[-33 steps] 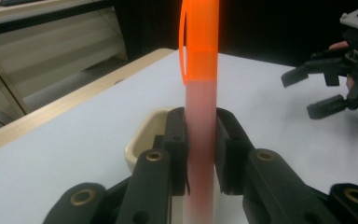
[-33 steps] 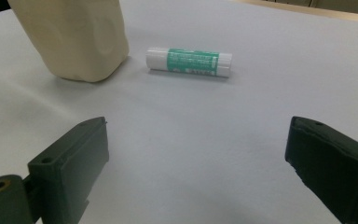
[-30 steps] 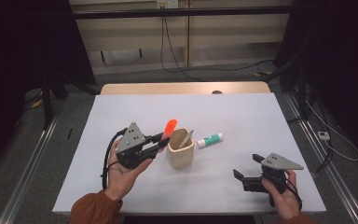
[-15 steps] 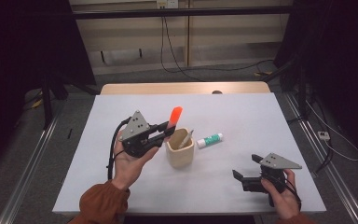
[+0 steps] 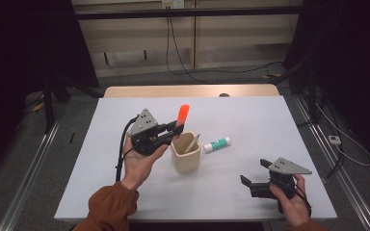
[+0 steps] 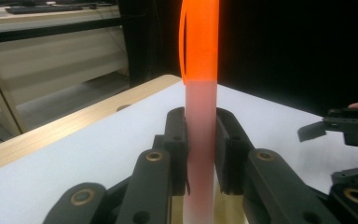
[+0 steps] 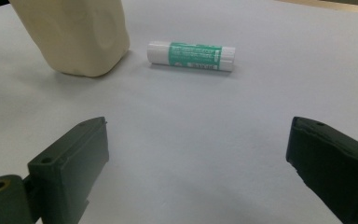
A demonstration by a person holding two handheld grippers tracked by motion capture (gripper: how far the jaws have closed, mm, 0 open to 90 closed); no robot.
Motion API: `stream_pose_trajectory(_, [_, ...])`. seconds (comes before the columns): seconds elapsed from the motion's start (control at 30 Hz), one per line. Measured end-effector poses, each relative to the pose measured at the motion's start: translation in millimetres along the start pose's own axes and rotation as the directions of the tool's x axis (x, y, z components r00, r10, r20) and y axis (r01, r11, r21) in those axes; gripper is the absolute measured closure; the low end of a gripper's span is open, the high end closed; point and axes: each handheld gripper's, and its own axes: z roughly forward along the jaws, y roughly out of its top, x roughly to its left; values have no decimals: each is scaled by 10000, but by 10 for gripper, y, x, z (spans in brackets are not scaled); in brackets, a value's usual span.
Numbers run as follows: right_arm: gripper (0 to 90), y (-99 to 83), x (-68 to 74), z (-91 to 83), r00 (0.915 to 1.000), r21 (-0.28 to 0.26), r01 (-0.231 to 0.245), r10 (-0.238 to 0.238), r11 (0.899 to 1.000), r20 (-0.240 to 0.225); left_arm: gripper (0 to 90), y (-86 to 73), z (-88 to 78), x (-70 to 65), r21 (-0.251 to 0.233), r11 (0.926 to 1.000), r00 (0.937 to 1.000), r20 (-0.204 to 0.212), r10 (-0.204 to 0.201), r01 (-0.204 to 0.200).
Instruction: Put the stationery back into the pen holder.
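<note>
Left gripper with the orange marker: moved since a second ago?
Yes. The left gripper carried the orange-capped marker rightward, from beside the beige cup to above its rim.

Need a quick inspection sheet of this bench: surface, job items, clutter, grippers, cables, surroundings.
Surface: white table, wooden strip at far edge.
Job's things: orange-capped marker upright over the beige cup; a pen leans inside the cup.
Clutter: green-labelled glue stick lying right of the cup.
Grippers: left gripper shut on the marker; right gripper open, low over the table, holding nothing.
Cables: black cable trails from the left gripper; more cables on the floor beyond.
Surroundings: dark room, floor rails either side.
</note>
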Motion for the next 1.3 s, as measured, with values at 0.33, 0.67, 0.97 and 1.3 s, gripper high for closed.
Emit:
stream_pose_trajectory(0.33, [56,3,-2,8,10000,17,43,-43,10000,-15,774,-69,144,57,248,9992,9995,-100,-301,303])
stream_pose_trajectory(0.67, [56,-2,5,17,10000,78,54,-53,10000,-74,774,-256,238,59,580,9980,9996,-169,-222,232])
stream_pose_trajectory(0.97, [57,-5,10,22,9999,110,80,-78,9999,-95,773,-363,291,37,838,9964,9998,-182,-82,97])
stream_pose_trajectory(1.3, [57,-6,13,27,9998,165,101,-98,9998,-166,773,-476,292,32,1024,9947,9995,-285,-97,126])
